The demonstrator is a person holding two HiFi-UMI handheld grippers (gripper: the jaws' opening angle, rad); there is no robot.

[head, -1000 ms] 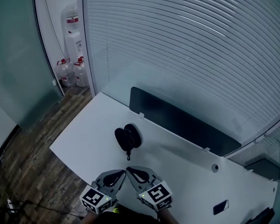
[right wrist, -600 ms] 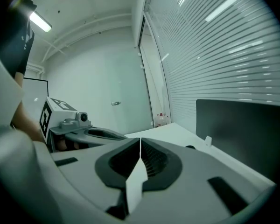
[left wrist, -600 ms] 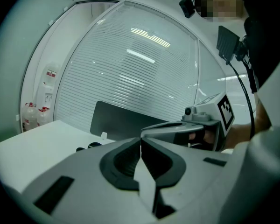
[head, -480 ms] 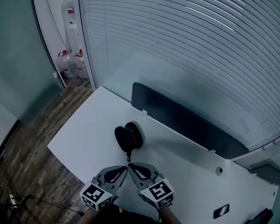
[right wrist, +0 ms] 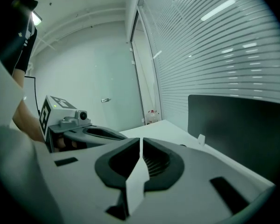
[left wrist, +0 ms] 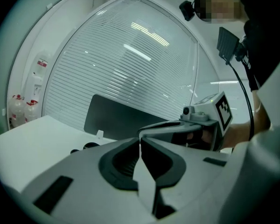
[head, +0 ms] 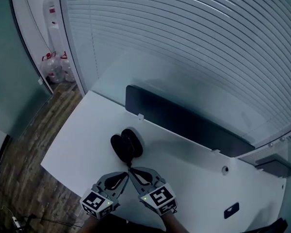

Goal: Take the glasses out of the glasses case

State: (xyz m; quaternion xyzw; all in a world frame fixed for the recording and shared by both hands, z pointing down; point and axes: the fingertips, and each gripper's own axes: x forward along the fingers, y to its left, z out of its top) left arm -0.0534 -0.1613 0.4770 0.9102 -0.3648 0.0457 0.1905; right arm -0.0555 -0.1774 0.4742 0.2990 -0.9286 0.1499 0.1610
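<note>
A black glasses case (head: 125, 146) lies open on the white table (head: 82, 140), its two oval halves side by side; I cannot make out glasses in it. A thin dark strap trails from it toward me. My left gripper (head: 126, 173) and right gripper (head: 132, 170) sit close together just short of the case, tips nearly meeting at the strap's end. Both are shut with nothing between the jaws. The left gripper view shows its shut tips (left wrist: 140, 141), the right gripper (left wrist: 191, 125) beside them and a bit of the case (left wrist: 86, 146). The right gripper view shows shut tips (right wrist: 141, 140) and the left gripper (right wrist: 79, 125).
A dark divider panel (head: 184, 125) stands along the table's far edge, with window blinds behind it. A small dark object (head: 231, 210) and a round cable hole (head: 225, 169) are at the right. Water bottles (head: 51, 67) stand on the wooden floor far left.
Both grippers have moved forward and slightly down toward the case, side by side, jaws staying shut. The head view has shifted, so the case sits further left.
</note>
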